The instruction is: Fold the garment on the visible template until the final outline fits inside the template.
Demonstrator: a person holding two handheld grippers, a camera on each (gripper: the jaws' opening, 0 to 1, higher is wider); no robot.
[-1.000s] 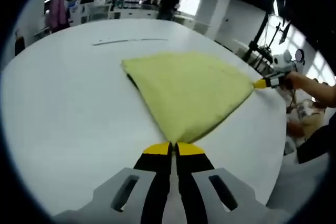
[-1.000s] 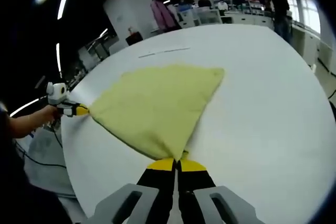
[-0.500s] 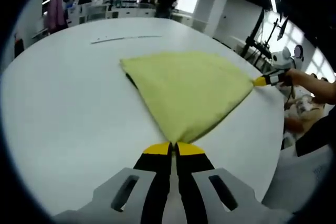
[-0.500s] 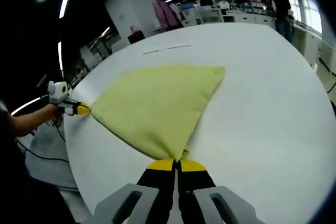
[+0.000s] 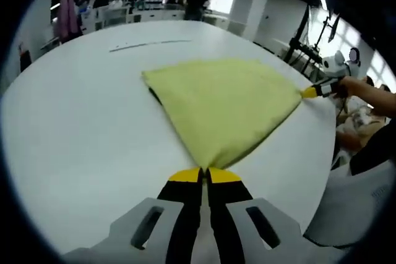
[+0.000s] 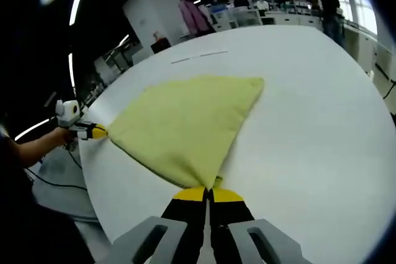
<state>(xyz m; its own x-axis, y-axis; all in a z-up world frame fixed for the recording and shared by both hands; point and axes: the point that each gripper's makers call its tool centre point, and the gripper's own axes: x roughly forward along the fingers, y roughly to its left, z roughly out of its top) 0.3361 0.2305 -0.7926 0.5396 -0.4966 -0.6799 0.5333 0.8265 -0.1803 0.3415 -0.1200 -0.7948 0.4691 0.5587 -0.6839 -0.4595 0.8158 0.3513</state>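
Yellow garment (image 5: 223, 106) stretched between my tongs; left gripper (image 5: 205, 175) and right gripper (image 6: 208, 193) both clamped on corners. Mid-fold; next, carry corners over evenly.

A white desk (image 5: 74, 140) carries a folded yellow garment (image 5: 223, 106) spread flat, with a thin dark line (image 5: 148, 44) marked beyond it

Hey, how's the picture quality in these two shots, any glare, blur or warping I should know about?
Left gripper view: sharp on the yellow garment and left gripper; the white table bulges from fisheye; windows at right blow out. Right gripper view: garment and right gripper crisp; ceiling light strips bend into arcs; left background dark.
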